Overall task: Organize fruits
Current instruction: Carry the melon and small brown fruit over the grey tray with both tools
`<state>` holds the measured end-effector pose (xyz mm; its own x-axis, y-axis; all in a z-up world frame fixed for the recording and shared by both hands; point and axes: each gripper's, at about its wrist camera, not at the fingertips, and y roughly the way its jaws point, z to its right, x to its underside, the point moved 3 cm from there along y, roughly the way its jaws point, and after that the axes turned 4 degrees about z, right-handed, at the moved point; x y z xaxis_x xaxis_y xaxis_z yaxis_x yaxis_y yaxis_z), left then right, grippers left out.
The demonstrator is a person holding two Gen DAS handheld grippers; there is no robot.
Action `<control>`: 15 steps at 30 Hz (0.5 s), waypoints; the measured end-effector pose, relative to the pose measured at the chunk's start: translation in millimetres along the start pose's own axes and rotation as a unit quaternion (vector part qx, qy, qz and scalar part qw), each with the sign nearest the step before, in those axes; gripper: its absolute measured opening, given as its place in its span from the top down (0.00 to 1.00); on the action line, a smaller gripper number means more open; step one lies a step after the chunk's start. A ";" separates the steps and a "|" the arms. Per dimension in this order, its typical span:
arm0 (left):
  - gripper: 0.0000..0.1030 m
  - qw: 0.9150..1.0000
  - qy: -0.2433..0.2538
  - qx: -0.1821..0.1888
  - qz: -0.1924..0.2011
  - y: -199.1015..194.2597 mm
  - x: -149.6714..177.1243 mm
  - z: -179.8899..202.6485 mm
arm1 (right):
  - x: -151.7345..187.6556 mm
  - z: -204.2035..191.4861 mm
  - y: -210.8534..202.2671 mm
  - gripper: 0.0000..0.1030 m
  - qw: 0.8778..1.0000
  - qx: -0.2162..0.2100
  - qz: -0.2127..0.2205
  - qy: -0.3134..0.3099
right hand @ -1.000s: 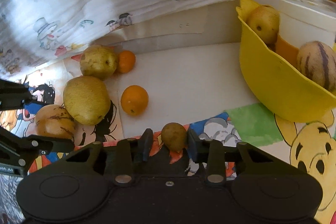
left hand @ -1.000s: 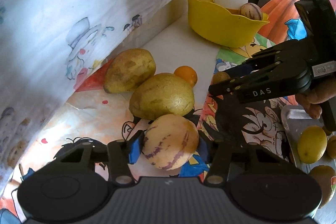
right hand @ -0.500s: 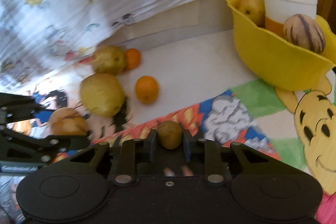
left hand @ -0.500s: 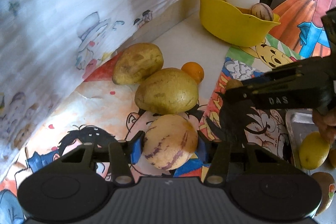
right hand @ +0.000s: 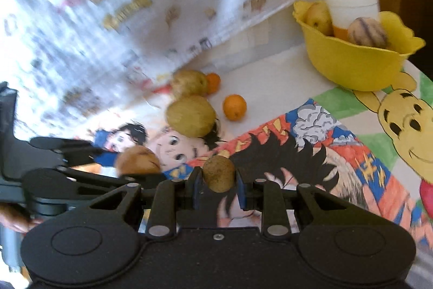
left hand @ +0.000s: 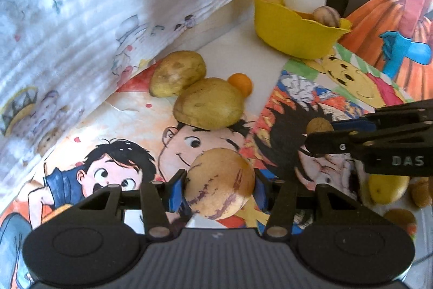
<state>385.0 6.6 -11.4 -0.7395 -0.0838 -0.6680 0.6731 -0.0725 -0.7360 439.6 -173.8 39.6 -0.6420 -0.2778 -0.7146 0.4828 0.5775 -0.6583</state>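
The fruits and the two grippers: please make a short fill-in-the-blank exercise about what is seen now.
1. The left gripper holds a pale fruit with ____ stripes.
2. The right gripper is shut on a small ____ fruit.
3. The bowl at the back is ____.
4. Behind the bowl stands a ____ jar.

Missing words: purple; brown; yellow; white
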 end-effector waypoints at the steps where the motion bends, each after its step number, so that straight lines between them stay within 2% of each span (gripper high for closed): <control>1: 0.47 1.000 0.002 0.002 0.001 -3.3 0.4 3.5 | 3.5 -4.1 -11.2 0.73 1.000 0.004 0.013 0.002; 8: 0.47 1.000 0.016 0.023 0.012 -29.3 2.2 26.4 | 32.2 -13.3 -83.7 0.73 0.994 0.054 0.094 0.030; 11: 0.47 0.999 0.022 0.038 0.015 -38.8 3.8 38.7 | 52.5 -8.1 -108.4 0.73 0.990 0.080 0.103 0.060; 15: 0.47 0.997 0.033 0.069 0.013 -46.8 9.2 59.4 | 85.5 -0.1 -137.0 0.73 0.982 0.131 0.094 0.093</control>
<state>347.5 -49.7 23.5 -0.7185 -0.0221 -0.6952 0.6836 -0.2074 -0.6998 318.5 -276.6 68.7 -0.6121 -0.0257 -0.7904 0.7250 0.3807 -0.5739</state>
